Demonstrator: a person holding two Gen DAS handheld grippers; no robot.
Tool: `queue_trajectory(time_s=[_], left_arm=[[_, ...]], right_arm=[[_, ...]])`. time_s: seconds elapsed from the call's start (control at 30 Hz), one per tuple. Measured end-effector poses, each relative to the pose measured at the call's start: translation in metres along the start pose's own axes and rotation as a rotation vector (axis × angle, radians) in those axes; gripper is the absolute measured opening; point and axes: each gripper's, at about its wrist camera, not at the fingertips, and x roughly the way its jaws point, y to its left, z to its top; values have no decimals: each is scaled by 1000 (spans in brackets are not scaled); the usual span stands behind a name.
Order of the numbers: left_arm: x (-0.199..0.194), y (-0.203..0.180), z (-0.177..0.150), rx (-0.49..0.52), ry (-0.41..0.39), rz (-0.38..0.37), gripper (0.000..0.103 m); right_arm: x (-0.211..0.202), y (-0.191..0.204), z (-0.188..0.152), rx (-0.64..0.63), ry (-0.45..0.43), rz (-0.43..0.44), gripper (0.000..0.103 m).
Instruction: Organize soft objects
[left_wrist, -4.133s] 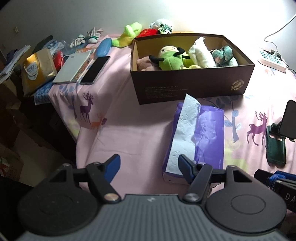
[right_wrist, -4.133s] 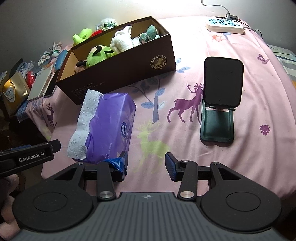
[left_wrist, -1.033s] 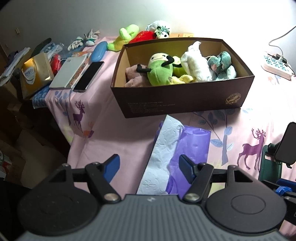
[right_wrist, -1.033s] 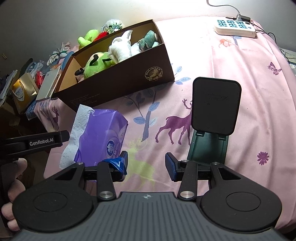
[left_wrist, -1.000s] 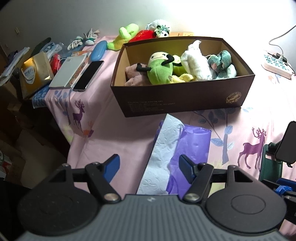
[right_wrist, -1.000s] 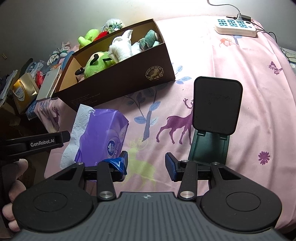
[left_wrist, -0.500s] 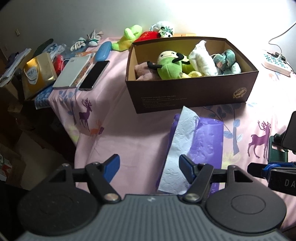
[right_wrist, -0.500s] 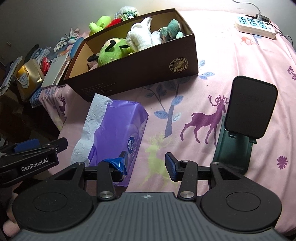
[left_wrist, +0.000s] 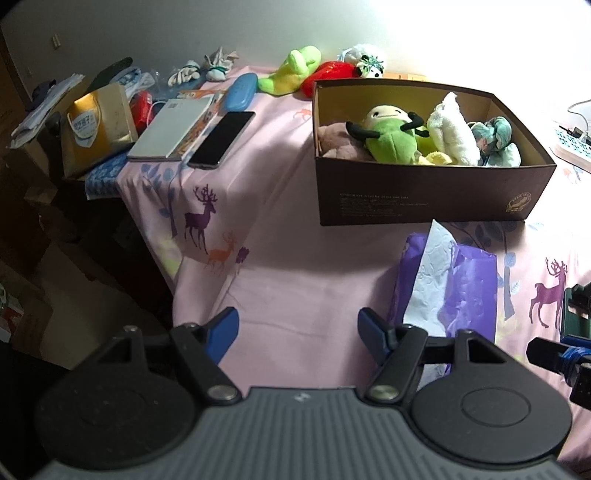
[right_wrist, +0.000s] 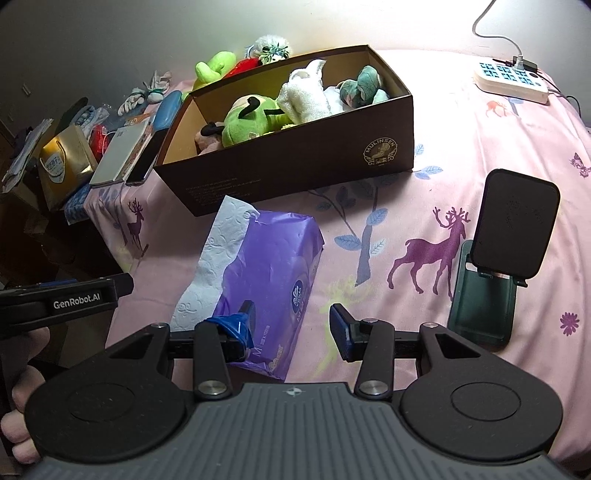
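While the left gripper (left_wrist: 297, 332) hangs over the pink sheet (left_wrist: 295, 280) with its fingers spread wide and nothing between them, its camera looks up the bed at a brown box (left_wrist: 424, 199) holding soft toys: a green plush (left_wrist: 391, 136) with black horns, a white plush (left_wrist: 450, 134) beside it, a teal plush (left_wrist: 495, 138) at the right end and a pinkish one (left_wrist: 334, 142) at the left end. Behind the box, on the sheet, lie a lime plush (left_wrist: 291, 70), a red plush (left_wrist: 328, 75) and a small white plush (left_wrist: 364, 61). A purple tissue pack (left_wrist: 461, 291) with a white sheet sticking out lies just right of the gripper's right finger, and a phone (left_wrist: 221, 138) and a notebook (left_wrist: 173, 127) lie at the far left edge. From the right wrist view, the right gripper (right_wrist: 291, 325) is likewise released and empty; its left finger overlaps the near end of the tissue pack (right_wrist: 266, 273), though contact cannot be told. The box (right_wrist: 295, 162) sits beyond the pack, toys inside, with a phone stand (right_wrist: 498, 266) to the right and a power strip (right_wrist: 511, 81) at the far right. The other gripper shows at the left edge.
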Motion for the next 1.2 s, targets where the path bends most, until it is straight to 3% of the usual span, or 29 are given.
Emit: queue_trajectory(time_s=[0.27, 0.7, 0.87, 1.2], left_arm=[[10, -13, -2, 52, 32, -36, 71], [13, -22, 2, 76, 18, -43, 71], [11, -23, 3, 83, 4, -31, 71], [7, -13, 2, 35, 4, -77, 73]], right_arm=[[-1, -4, -8, 60, -2, -16, 28], [1, -6, -6, 64, 0, -47, 28], [2, -7, -3, 62, -2, -41, 28], [5, -4, 3, 61, -19, 35, 28]])
